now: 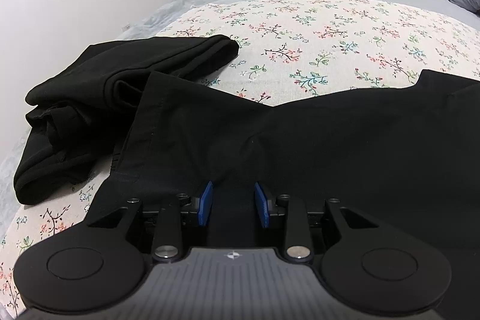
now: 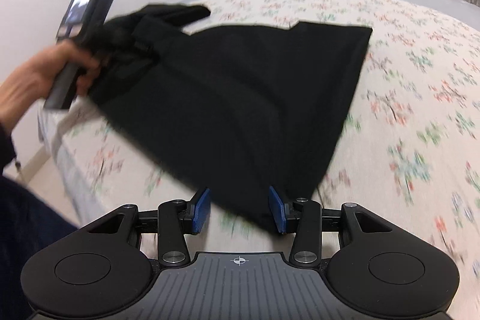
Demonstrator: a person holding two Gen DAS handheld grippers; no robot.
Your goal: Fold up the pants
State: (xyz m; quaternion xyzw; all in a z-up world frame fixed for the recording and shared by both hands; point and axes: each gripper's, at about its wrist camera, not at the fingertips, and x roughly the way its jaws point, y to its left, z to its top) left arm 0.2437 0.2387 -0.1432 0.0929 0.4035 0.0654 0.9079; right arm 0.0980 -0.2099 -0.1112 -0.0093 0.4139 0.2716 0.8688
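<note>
Jaws first: on the left gripper (image 1: pixel 233 204) the blue pads stand apart with black cloth running between them — whether they actually pinch it, I cannot tell. On the right gripper (image 2: pixel 239 210) the jaws are apart too, one pad over the near corner of the cloth, and again no grip can be confirmed.

The black fabric pants (image 2: pixel 240 98) lie spread on the floral-print bedspread (image 2: pixel 405 110) of the bed, bunched at the far left end where the person's left hand (image 2: pixel 45 74) works its tool. A second, already folded black garment (image 1: pixel 99 98) sits just beside, at the left edge.

To do this fold well, I'd judge both ends need a firm pinch at the hem, lifted together and laid edge on edge — no dragging, or the layers skew. Keep clear of the folded pile.

Writing: none readable; only a small crosshair mark on each gripper body.
</note>
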